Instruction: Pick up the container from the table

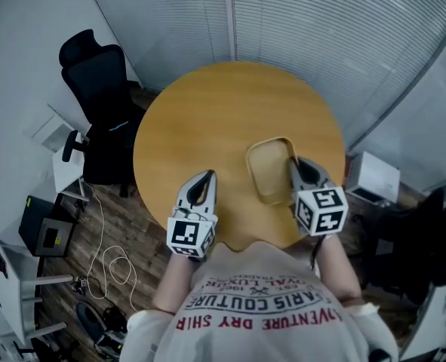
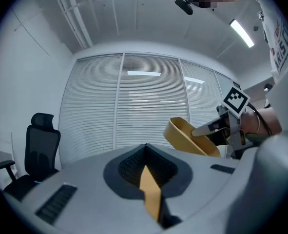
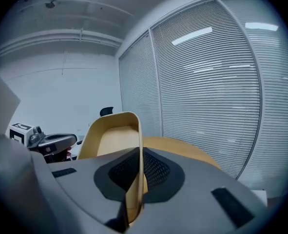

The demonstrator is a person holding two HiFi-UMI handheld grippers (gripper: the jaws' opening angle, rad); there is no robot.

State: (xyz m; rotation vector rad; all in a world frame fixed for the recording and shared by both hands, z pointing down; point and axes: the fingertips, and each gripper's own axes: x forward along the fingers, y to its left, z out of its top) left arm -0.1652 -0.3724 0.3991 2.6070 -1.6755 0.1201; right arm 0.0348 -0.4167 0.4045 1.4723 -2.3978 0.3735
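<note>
Step in hand: the lift. I judge it well advanced, since the container (image 2: 185, 133) hangs in the air, clear of the table (image 1: 207, 111).
Container position: over the near right part of the round wooden top in the head view. From the left gripper view it shows tilted against the window blinds (image 2: 148, 101).
Container condition: a shallow tan tray, empty as far as its inside shows.
Right gripper (image 3: 137, 152): clamped on the container's side wall. The thin wall stands edge-on between the pads, one jaw inside the tray and one outside.
Left gripper (image 1: 202, 181): jaws closed together, holding nothing. I read the thin tan strip in the slit as tabletop beyond, not an object. It hovers over the table's near edge, well apart from the container.
Grip assessment: a pinch on one wall only. The rest of the tray juts out beyond the jaws unsupported, so I judge it liable to pivot or sag.
Next move calls for: keeping the pinch firm and the wrist steady. The tray should be levelled rather than let tip further.
Option: the idle left gripper could steady the far rim if the tray swings.
Risk: the wall slipping from the pads under a quick motion.
Surroundings: a black office chair (image 1: 98, 89) stands beyond the table's left side.
</note>
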